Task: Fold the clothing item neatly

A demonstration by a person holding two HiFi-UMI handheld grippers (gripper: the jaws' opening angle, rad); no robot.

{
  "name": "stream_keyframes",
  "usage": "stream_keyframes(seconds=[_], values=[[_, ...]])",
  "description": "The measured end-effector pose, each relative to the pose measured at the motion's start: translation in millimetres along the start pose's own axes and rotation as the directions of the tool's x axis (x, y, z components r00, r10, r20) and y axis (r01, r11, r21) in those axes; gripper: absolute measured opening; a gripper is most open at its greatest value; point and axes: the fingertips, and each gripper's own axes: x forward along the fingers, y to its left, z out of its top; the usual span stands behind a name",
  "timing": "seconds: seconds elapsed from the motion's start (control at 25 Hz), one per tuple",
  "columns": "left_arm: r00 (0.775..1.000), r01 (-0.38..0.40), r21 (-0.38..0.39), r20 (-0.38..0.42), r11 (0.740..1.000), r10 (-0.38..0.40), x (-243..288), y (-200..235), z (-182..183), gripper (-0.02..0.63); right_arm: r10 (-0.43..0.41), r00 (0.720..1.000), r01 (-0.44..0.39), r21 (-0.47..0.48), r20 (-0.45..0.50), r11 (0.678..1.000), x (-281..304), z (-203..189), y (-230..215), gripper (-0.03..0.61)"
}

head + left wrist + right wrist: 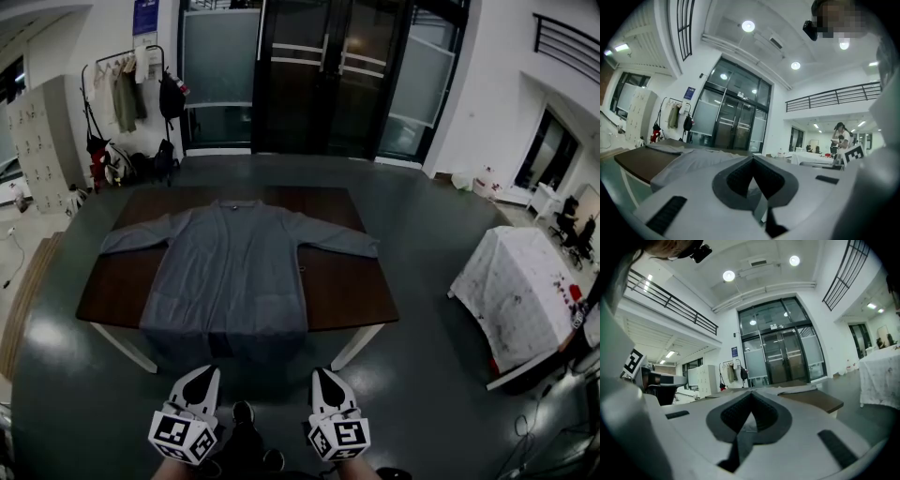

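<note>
A: Where does the clothing lie?

B: The grey long-sleeved button-front garment [230, 272] is spread flat on the dark brown wooden table with white legs [342, 291]. Both sleeves reach out to the sides, the collar is at the far edge, and the hem hangs over the near edge.

A: And the two tools?

B: The white left gripper with black ribbed pads [207, 369] and its twin, the right gripper [323, 372], are low in the head view. They are on the near side of the table, side by side and apart from the cloth. Each gripper view shows the jaw tips meeting in a point with nothing caught between them. Both are closed and empty.

A: Any writing to read?

B: Very little. A blue sign on the white wall [690, 93] hangs left of the tall dark-framed glass doors [323, 75], but its print is too small to read. Each gripper's cube bears black-and-white square patterns, not letters.

A: What else is around?

B: A rack of hanging clothes [122, 89] stands at the far left. A table under a white spotted cloth [511, 291] stands to the right.
</note>
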Motion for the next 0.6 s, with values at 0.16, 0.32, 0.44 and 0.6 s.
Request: stream_keyframes(seconds=[0.16,0.32,0.44,0.6], values=[[0.999,0.028,-0.030,-0.018,0.999,-0.028,37.6,17.3,-6.6,0.008,-0.052,0.999,0.052,-0.034,-0.010,0.998,23.7,1.8,-19.3,-0.012],[0.998,0.063,-0.054,-0.011,0.997,-0.064,85.5,38.1,-0.7,0.008,-0.097,0.994,0.096,-0.007,-0.048,0.995,67.0,0.3,-43.1,-0.012],[0.996,0.088,-0.053,-0.021,0.995,-0.090,123.4,55.5,4.4,0.008,-0.110,0.992,0.111,-0.001,-0.059,0.994,108.2,4.4,-53.5,-0.012],[0.992,0.119,-0.076,-0.026,0.990,-0.121,166.4,77.4,12.6,0.008,-0.109,0.992,0.109,-0.005,-0.055,0.994,160.2,13.9,-56.3,-0.012]])
